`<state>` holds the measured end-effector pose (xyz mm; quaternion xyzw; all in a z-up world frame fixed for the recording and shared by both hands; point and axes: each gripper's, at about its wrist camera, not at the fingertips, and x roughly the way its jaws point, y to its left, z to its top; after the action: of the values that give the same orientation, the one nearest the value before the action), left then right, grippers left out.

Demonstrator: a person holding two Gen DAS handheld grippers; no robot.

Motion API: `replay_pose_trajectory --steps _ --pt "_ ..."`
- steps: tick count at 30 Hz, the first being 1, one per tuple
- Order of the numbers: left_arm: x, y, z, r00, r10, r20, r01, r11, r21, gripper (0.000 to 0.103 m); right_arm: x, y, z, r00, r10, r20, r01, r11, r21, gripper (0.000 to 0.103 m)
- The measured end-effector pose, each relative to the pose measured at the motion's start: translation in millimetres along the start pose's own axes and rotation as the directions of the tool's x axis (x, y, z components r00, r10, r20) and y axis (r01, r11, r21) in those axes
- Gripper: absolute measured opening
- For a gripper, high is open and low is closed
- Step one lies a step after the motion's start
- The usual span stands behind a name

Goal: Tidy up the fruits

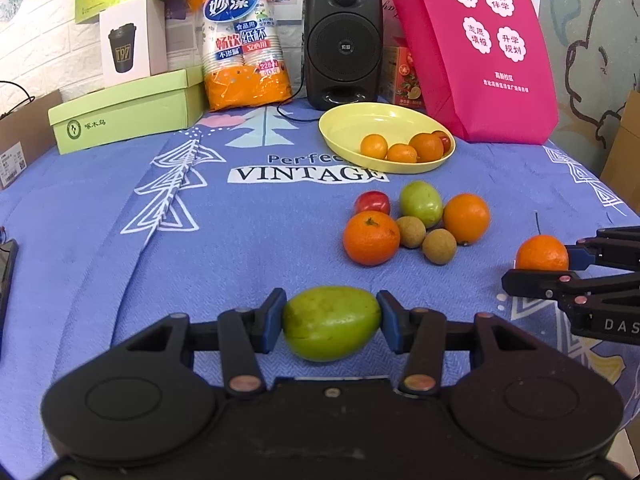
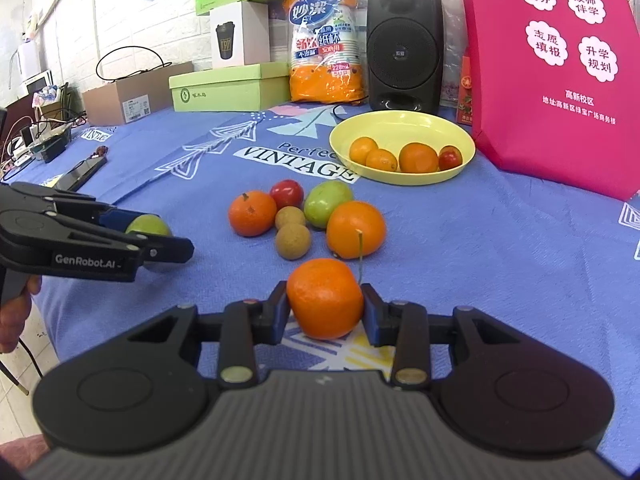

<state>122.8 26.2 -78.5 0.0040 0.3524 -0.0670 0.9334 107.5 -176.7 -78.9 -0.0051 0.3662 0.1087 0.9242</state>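
A blue cloth [image 1: 200, 248] with white trees covers the table. Behind it stands a white brick wall [image 2: 120, 8] (bright with light). A black speaker [image 1: 343, 40], green boxes [image 1: 128, 114] and a big pink bag [image 1: 480, 48] line the back.

Green fruit [image 1: 331, 323] clamped sideways, stemmed orange [image 2: 325, 305] clamped

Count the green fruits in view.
2: one green fruit is clamped in the left tool; the other green fruit lies on the cloth among the loose pile. Some may be hidden.
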Motion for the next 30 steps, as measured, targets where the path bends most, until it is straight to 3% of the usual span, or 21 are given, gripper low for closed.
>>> replay_pose_trajectory --steps 12,18,24,30 --pt "-6 0 13 1.0 -0.019 0.018 0.019 1.0 0.004 0.048 -3 -11 1 1.0 -0.004 0.01 0.003 1.0 0.02 0.036" --pt "7 -8 29 0.999 -0.035 0.032 0.033 0.998 0.05 0.048 3 -16 9 1.0 -0.001 0.014 0.001 1.0 0.02 0.036" --pt "26 -11 57 0.997 -0.063 0.038 0.059 0.995 0.08 0.048 8 -25 29 0.999 -0.017 0.034 0.017 1.0 -0.005 0.036" --pt "50 -12 95 0.997 -0.035 0.065 0.027 0.993 0.116 0.048 17 -37 64 0.995 -0.057 0.082 0.062 0.997 -0.054 0.036"
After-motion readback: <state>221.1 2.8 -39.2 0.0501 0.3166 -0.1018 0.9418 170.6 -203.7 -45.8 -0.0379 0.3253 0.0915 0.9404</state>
